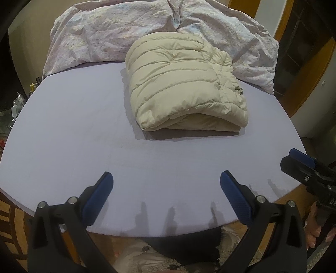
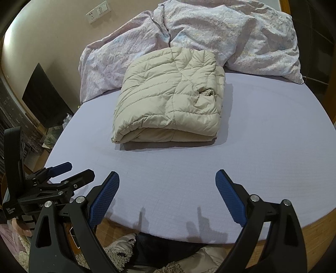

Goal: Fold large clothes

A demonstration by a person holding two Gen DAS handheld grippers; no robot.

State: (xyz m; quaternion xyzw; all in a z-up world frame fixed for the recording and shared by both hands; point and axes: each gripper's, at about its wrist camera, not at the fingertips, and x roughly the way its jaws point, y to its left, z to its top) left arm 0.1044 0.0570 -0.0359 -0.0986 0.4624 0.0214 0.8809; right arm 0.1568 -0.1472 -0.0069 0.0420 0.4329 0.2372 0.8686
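The left gripper (image 1: 166, 182), jaws spread wide and holding nothing, hovers over the near edge of the lavender-sheeted bed (image 1: 73, 126); the cream quilted puffer jacket (image 1: 184, 84), folded into a thick bundle, lies well ahead and slightly right of it, long axis running away from the jaws; the right gripper (image 2: 167, 181), equally wide and empty, faces the bundle more squarely and seems marginally nearer. Beyond it a crumpled pale floral duvet (image 2: 210, 31) is heaped against a beige wall (image 2: 52, 42) with a white socket plate (image 2: 98, 11).

Bare lavender sheet (image 1: 73, 126) ahead of both claws, folded puffer jacket (image 1: 182, 84) and rumpled duvet (image 1: 105, 31) beyond
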